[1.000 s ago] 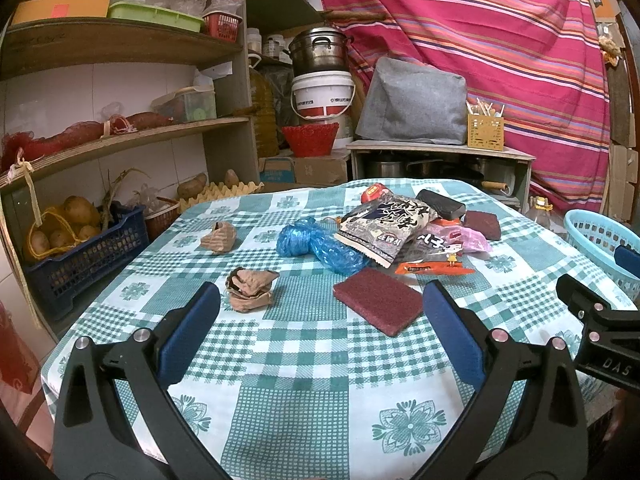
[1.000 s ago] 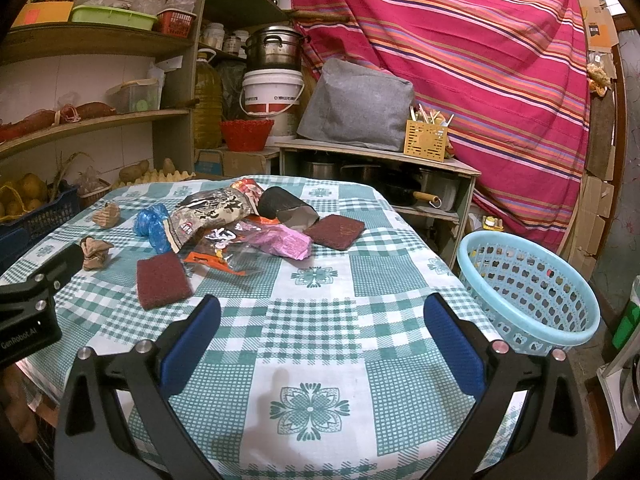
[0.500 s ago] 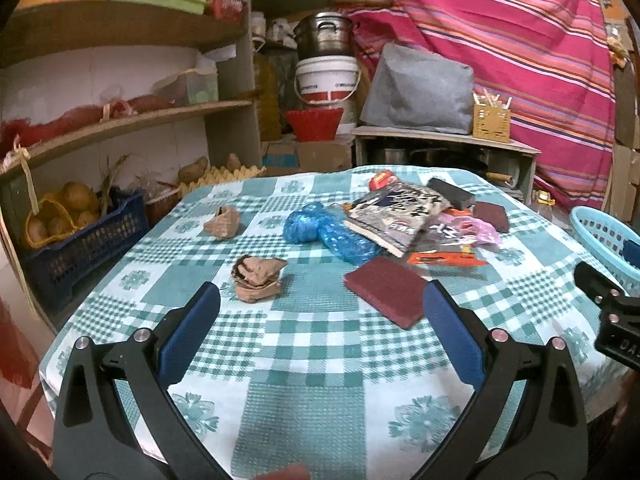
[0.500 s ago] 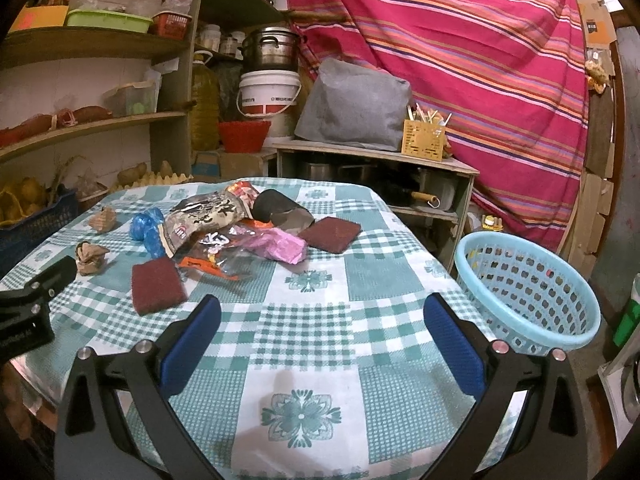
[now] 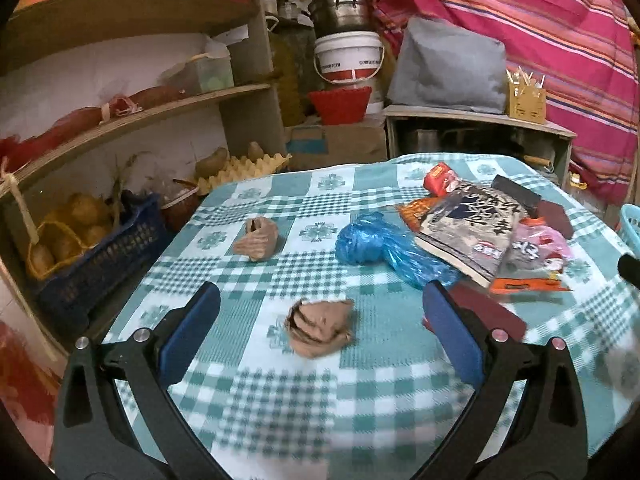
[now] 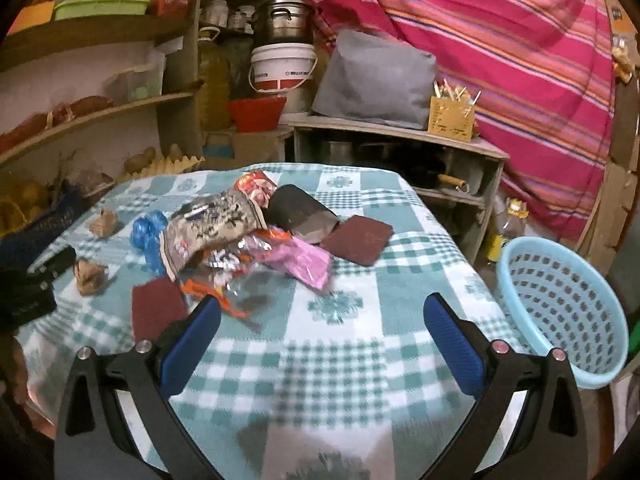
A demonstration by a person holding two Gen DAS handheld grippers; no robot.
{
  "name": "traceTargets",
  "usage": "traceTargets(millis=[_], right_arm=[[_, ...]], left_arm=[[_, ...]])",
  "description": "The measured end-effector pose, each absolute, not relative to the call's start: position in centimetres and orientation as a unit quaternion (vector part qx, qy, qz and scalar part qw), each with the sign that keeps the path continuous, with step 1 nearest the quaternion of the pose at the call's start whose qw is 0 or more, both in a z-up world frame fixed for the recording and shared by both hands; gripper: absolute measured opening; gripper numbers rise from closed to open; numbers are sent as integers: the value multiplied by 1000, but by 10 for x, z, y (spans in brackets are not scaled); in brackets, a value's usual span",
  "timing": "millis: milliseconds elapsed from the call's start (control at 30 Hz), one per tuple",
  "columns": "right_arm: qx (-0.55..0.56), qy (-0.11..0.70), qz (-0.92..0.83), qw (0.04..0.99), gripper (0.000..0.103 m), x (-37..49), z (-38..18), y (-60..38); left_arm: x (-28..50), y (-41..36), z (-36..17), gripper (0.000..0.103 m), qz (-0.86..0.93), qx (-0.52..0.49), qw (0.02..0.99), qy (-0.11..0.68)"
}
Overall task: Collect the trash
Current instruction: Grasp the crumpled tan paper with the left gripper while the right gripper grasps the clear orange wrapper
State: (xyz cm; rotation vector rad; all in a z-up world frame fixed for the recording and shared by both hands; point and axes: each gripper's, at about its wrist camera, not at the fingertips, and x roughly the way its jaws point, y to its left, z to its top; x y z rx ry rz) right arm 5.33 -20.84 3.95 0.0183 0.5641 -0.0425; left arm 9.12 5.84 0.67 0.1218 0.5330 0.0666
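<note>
Trash lies on a green checked tablecloth (image 5: 360, 392). A crumpled brown paper wad (image 5: 319, 333) sits just ahead of my left gripper (image 5: 320, 308), between its open fingers and apart from them. A second brown wad (image 5: 258, 238) lies farther back left. A blue plastic bag (image 5: 384, 248), snack wrappers (image 5: 476, 224) and a maroon pad (image 5: 486, 312) lie to the right. My right gripper (image 6: 320, 312) is open and empty over the cloth (image 6: 320, 380), short of the wrapper pile (image 6: 224, 232) and pink wrapper (image 6: 308, 260). A light blue basket (image 6: 568, 304) stands right of the table.
Wooden shelves (image 5: 132, 120) with a blue crate (image 5: 100, 264) of potatoes stand left of the table. A low cabinet (image 6: 400, 148) with a grey bag, bucket and pot stands behind. A striped pink curtain (image 6: 480, 32) hangs at the back. Another maroon pad (image 6: 358, 238) lies near the wrappers.
My left gripper has moved forward and left, bringing the near brown wad between its fingers. My right gripper has moved forward toward the wrapper pile. Both stay open.
</note>
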Motion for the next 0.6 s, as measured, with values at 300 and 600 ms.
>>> traceTargets(millis=[300, 600], right_arm=[[1, 282, -28, 959, 99, 79, 27, -207], [26, 313, -22, 949, 99, 93, 14, -220]], left_arm=[[115, 66, -18, 98, 37, 86, 944, 317], [142, 82, -29, 88, 20, 56, 927, 369]])
